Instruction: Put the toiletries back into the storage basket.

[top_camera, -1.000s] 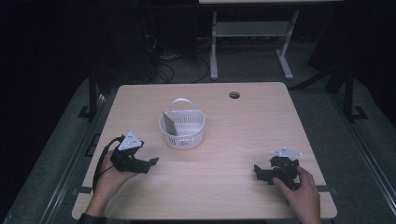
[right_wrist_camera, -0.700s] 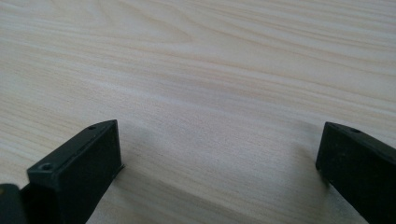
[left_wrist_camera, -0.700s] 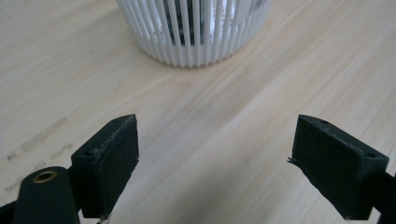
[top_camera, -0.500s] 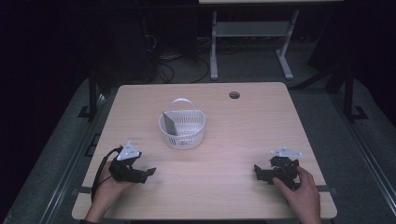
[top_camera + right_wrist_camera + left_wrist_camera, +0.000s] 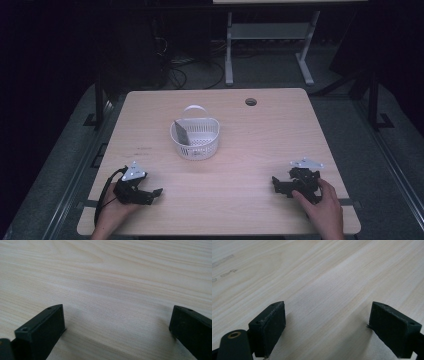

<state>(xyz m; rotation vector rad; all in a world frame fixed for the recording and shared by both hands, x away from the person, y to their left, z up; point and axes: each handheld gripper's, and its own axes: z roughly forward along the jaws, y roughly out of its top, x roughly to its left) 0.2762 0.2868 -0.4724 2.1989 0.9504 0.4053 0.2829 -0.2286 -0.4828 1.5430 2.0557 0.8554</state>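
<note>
A white perforated basket with a thin handle stands near the middle of the wooden table; a grey flat object leans inside it at its left wall. My left gripper rests low on the table at the front left, well short of the basket, and in the left gripper view its black jaws stand wide apart over bare wood. At the front right, my right gripper sits on the table under a hand; in the right gripper view its jaws are spread wide with nothing between them.
A round cable hole sits near the table's far edge. Beyond the table are a white desk frame and cables on the dark floor. Faint marks show on the wood ahead of the left gripper.
My left gripper has drawn back toward the front edge of the table, away from the basket. The right gripper has stayed in place.
</note>
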